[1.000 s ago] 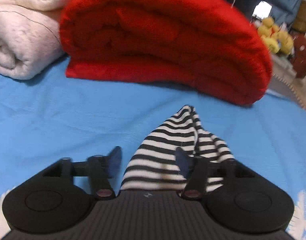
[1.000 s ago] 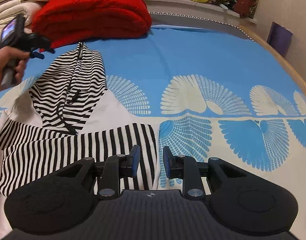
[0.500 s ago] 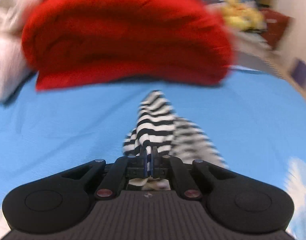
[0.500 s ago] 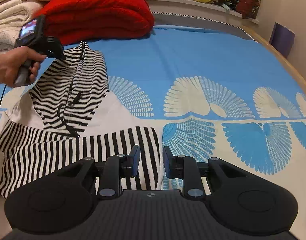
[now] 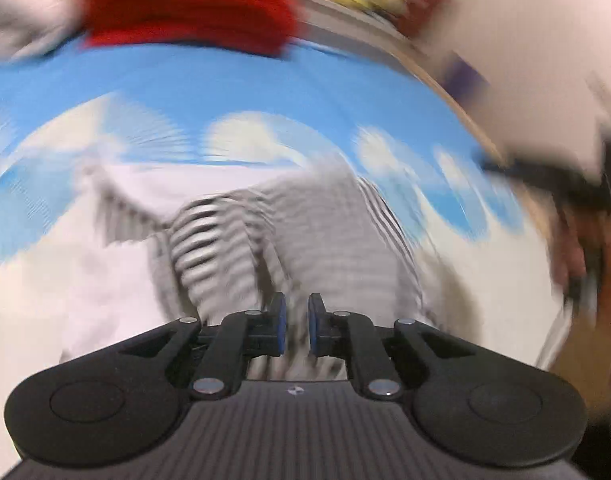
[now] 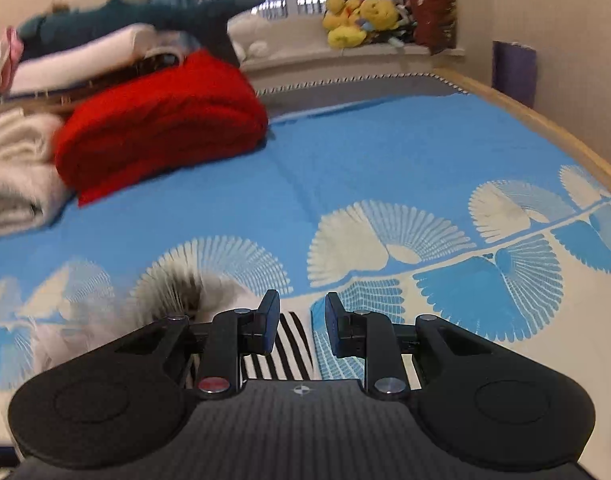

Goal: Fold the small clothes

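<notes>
A black-and-white striped hooded garment [image 5: 289,232] lies on the blue patterned bedsheet [image 5: 225,88]; the left wrist view is heavily blurred. My left gripper [image 5: 293,326] hangs over the garment with a small gap between its fingers and nothing clearly held. In the right wrist view a striped edge of the garment [image 6: 289,344] lies under my right gripper [image 6: 299,322], which is open and empty. A blurred bunch of fabric [image 6: 177,284] sits just left of it. The right hand and its gripper [image 5: 577,216] show at the right edge of the left wrist view.
A folded red blanket [image 6: 161,120] and white folded blankets [image 6: 17,168] lie at the back left of the bed. Stuffed toys [image 6: 357,20] sit on the window ledge. The bed's wooden edge [image 6: 545,124] runs along the right.
My left gripper pulled the hood toward the body of the garment, swung round, and its fingers have parted slightly. My right gripper tilted up and opened wider.
</notes>
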`<state>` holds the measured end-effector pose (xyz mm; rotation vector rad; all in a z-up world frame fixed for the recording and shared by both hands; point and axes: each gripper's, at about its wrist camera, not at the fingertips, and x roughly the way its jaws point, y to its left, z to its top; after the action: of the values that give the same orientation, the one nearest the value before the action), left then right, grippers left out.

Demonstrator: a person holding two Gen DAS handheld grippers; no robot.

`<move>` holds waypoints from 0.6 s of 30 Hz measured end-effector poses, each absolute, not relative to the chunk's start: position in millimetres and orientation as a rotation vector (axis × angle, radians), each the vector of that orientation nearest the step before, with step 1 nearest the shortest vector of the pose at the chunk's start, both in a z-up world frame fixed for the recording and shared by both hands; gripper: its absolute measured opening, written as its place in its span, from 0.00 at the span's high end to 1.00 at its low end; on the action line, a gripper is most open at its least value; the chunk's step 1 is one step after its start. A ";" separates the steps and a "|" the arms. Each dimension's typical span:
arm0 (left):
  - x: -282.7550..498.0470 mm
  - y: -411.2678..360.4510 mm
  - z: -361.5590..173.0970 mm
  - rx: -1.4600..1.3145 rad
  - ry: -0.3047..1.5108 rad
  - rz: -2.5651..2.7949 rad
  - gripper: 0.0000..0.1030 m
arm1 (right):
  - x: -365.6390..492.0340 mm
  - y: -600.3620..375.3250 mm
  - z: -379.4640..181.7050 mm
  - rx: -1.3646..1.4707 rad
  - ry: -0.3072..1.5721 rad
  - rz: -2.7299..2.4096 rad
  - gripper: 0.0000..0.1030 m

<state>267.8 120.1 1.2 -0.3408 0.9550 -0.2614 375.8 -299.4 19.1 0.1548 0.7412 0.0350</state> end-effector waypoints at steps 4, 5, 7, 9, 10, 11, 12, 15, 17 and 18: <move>276.6 150.0 -6.7 -0.496 0.911 -0.063 0.65 | 361.8 -304.9 15.1 0.245 0.761 0.068 0.75; 282.2 155.1 -20.0 -0.541 0.936 -0.035 0.65 | 360.8 -303.6 11.0 0.252 0.786 0.079 0.75; 299.5 162.4 -49.4 -0.589 1.054 0.057 0.65 | 360.2 -300.1 -1.3 0.269 0.855 0.124 0.75; 310.5 164.8 -73.6 -0.630 1.156 0.109 0.65 | 360.7 -292.9 -18.2 0.283 0.947 0.184 0.75; 310.4 163.9 -81.1 -0.655 1.180 0.102 0.65 | 361.5 -290.0 -28.4 0.299 0.999 0.209 0.75; 312.0 163.6 -85.0 -0.670 1.199 0.081 0.64 | 362.6 -287.2 -39.6 0.319 1.052 0.232 0.75; 314.8 161.9 -87.6 -0.670 1.210 0.066 0.62 | 363.4 -284.9 -49.2 0.335 1.095 0.245 0.75; 313.8 153.4 -91.9 -0.642 1.217 0.073 0.61 | 364.8 -273.3 -70.9 0.357 1.183 0.266 0.75; 311.5 153.7 -96.2 -0.650 1.238 0.082 0.61 | 367.0 -268.1 -81.3 0.358 1.214 0.268 0.75; 313.6 152.6 -100.2 -0.653 1.249 0.090 0.61 | 368.7 -265.1 -86.5 0.354 1.228 0.265 0.75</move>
<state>313.6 152.6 -100.2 -0.6534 1.2488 0.0899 368.7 -265.1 -86.5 0.3543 1.2280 0.2653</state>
